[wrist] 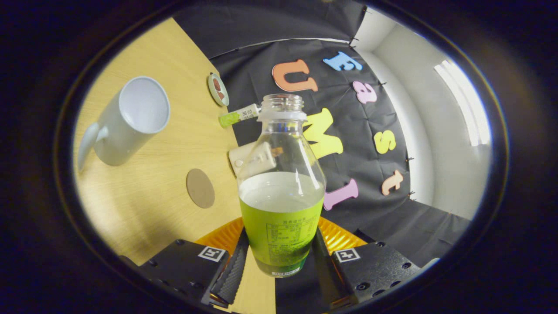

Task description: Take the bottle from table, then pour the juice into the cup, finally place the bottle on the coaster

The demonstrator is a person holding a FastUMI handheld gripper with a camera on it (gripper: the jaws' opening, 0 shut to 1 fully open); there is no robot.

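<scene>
My gripper [279,257] is shut on the bottle [281,192], both fingers pressing its green-labelled lower body. The bottle is clear plastic, uncapped, about half full of pale juice, and held up off the wooden table [144,205]; the whole view is rolled, so the table runs up one side. A white mug [130,120] with a handle stands on the table well beyond the fingers, its open mouth showing an empty inside. A round brown coaster [200,188] lies flat on the table between the mug and the bottle.
Past the bottle, near the table's far edge, lie a small green-and-white tube [239,115], a beige rectangular object [255,159] and a small round dish [218,89]. The black cloth wall hangs behind the table; a white wall stands beyond it.
</scene>
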